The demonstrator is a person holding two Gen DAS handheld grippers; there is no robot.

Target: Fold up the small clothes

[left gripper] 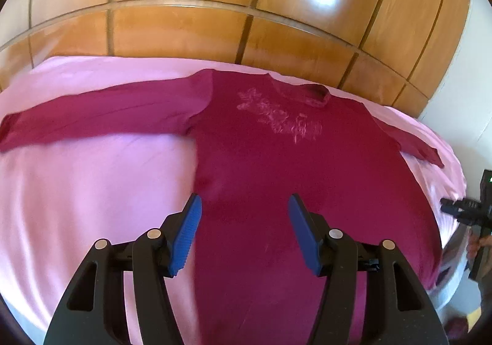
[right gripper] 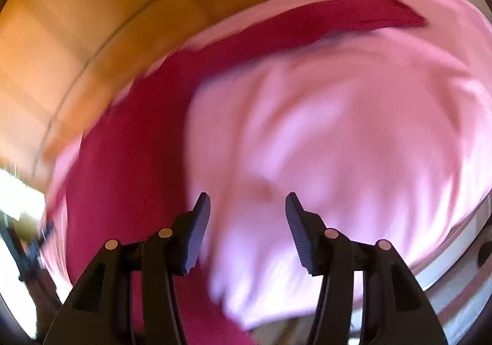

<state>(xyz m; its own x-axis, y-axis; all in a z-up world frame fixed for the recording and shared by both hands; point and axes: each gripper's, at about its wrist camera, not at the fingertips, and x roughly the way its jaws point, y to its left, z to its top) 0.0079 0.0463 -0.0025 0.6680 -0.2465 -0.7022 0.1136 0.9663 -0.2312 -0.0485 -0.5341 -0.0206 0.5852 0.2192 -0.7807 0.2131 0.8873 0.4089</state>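
Note:
A dark red long-sleeved top (left gripper: 276,160) with a pale print on the chest lies flat, face up, on a pink sheet (left gripper: 92,191), both sleeves spread out. My left gripper (left gripper: 244,215) is open and empty, hovering over the lower left part of the top's body. My right gripper (right gripper: 247,212) is open and empty above the pink sheet (right gripper: 338,145), just right of the top's body (right gripper: 129,175); its right sleeve (right gripper: 338,18) stretches away ahead. This view is blurred. The right gripper also shows at the left wrist view's right edge (left gripper: 467,212).
A wooden panelled headboard (left gripper: 215,22) stands behind the bed. A white wall (left gripper: 461,98) is at the right. The bed's edge and the floor show at the lower right of the right wrist view (right gripper: 446,283).

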